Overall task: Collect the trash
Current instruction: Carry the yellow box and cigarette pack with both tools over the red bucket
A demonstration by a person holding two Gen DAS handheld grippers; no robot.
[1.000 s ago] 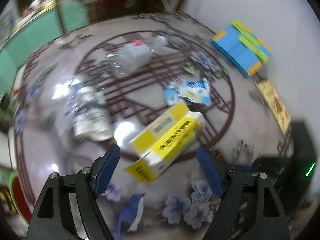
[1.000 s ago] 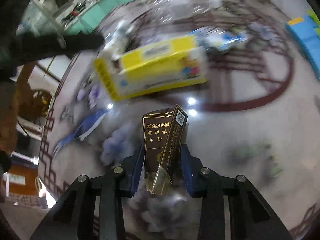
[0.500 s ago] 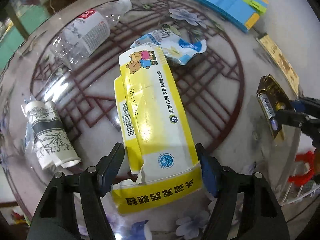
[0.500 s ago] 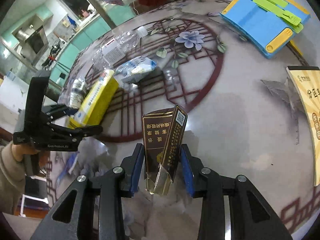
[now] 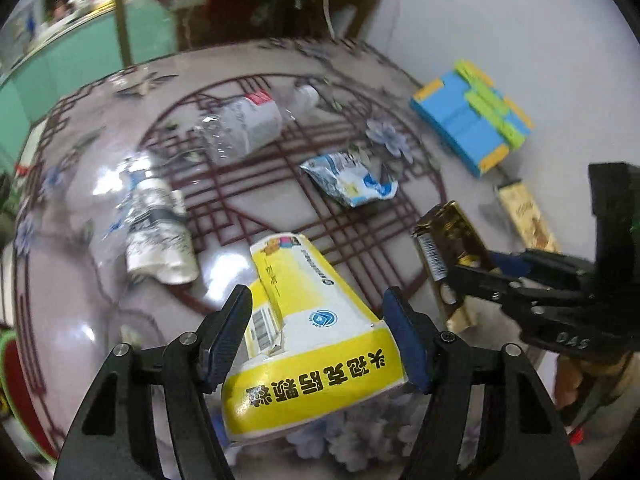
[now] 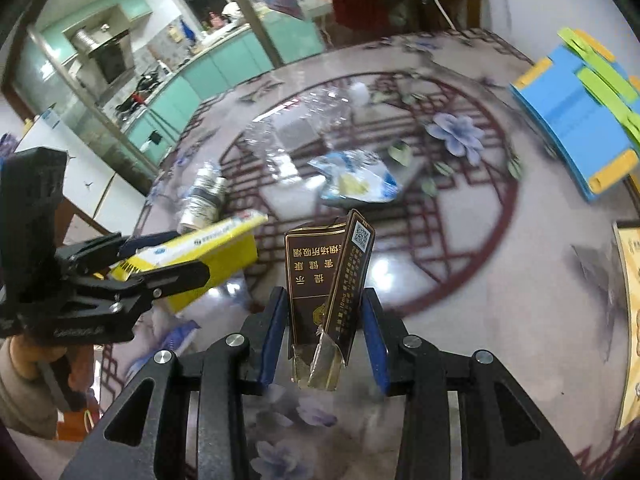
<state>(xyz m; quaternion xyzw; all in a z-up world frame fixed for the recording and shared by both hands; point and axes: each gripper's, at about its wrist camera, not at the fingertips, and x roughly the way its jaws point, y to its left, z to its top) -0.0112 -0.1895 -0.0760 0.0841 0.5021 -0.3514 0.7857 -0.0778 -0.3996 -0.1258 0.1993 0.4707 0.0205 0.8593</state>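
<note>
My left gripper (image 5: 317,294) is shut on a yellow and white carton (image 5: 316,344) and holds it tilted above the round table (image 5: 80,300). The right wrist view shows that carton (image 6: 212,252) in the left gripper (image 6: 192,254) at the left. My right gripper (image 6: 323,300) is shut on a dark brown cigarette pack (image 6: 320,276), upright between its pads. From the left wrist view the pack (image 5: 448,248) and right gripper (image 5: 476,266) hang close to the carton's right. On the table lie a clear plastic bottle (image 5: 244,124), a crumpled blue-white wrapper (image 5: 348,178) and stacked paper cups (image 5: 160,232).
A blue and green folded stand (image 5: 472,124) lies at the table's far right, by the white wall. A yellow booklet (image 5: 528,216) lies near the right edge. A person's hand (image 6: 24,360) grips the left tool's handle. Green kitchen cabinets (image 6: 224,68) stand beyond the table.
My left gripper came down around the yellow carton, closed on it and lifted it off the table. The right gripper rose a little, with the cigarette pack still in it.
</note>
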